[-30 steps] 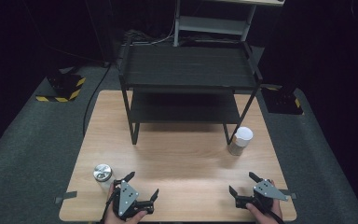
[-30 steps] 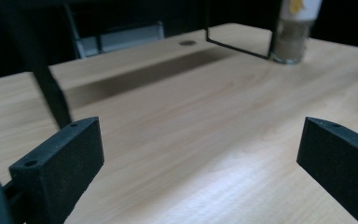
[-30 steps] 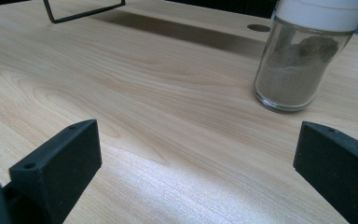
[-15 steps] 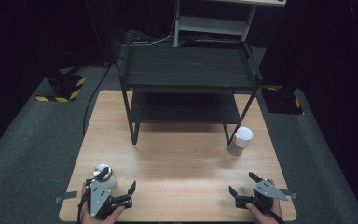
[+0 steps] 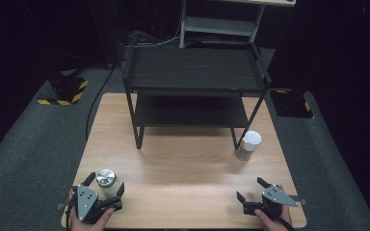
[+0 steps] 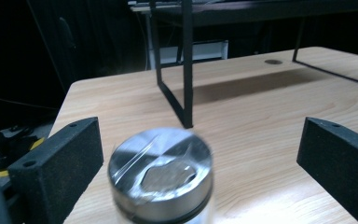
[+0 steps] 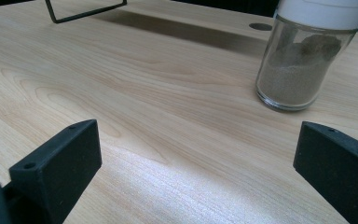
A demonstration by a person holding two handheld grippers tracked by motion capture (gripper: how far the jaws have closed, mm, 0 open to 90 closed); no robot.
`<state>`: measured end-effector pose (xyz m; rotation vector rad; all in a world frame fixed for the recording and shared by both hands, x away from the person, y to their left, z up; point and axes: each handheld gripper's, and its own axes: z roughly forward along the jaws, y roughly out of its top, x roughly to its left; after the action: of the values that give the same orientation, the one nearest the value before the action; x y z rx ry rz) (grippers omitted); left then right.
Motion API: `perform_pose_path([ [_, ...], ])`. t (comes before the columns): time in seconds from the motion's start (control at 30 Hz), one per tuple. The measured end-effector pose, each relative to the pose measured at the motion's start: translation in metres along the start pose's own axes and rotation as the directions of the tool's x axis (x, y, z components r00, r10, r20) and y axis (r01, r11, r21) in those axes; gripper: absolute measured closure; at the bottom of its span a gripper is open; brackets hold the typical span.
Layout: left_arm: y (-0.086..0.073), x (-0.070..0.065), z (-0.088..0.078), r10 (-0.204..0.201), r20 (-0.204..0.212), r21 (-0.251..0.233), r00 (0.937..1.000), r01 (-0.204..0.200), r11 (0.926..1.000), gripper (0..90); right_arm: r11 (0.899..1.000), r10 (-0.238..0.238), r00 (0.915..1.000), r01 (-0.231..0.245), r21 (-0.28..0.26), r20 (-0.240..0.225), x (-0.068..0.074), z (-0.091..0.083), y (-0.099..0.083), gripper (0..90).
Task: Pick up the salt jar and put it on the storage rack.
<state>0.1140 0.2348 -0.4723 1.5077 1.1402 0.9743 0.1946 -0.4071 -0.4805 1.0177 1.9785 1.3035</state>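
Two claws are at work, and the left claw [image 5: 105,185] has slid leftward along the near edge, so its spread jaws now stand on either side of the steel-capped jar [image 5: 106,182] at the tabletop's [image 5: 183,163] front-left corner without touching it. Closing on the jar looks like the next step. The right claw [image 5: 250,190] stays spread and empty, pointed at the white-capped jar [image 5: 248,145] beside the black rack [image 5: 195,84].
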Motion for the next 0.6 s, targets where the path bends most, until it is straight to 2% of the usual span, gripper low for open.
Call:
perform_pose_path([
  [0.33, -0.013, 0.012, 0.006, -0.041, 0.012, 0.03, 0.9991, 0.041, 0.9987, 0.5, 1.0, 0.005, 1.0, -0.005, -0.004, -0.001, -0.001, 0.0, -0.001, 0.6],
  [0.57, -0.02, 0.014, 0.009, -0.059, 0.013, 0.043, 0.9982, 0.059, 0.9973, 0.6, 1.0, 0.008, 1.0, -0.008, -0.003, -0.001, -0.001, 0.0, -0.001, 0.6],
  [0.6, -0.021, 0.011, 0.009, -0.057, -0.002, 0.044, 0.9984, 0.057, 0.9974, 0.5, 1.0, 0.009, 1.0, -0.009, -0.004, -0.001, -0.001, 0.0, -0.001, 0.6],
])
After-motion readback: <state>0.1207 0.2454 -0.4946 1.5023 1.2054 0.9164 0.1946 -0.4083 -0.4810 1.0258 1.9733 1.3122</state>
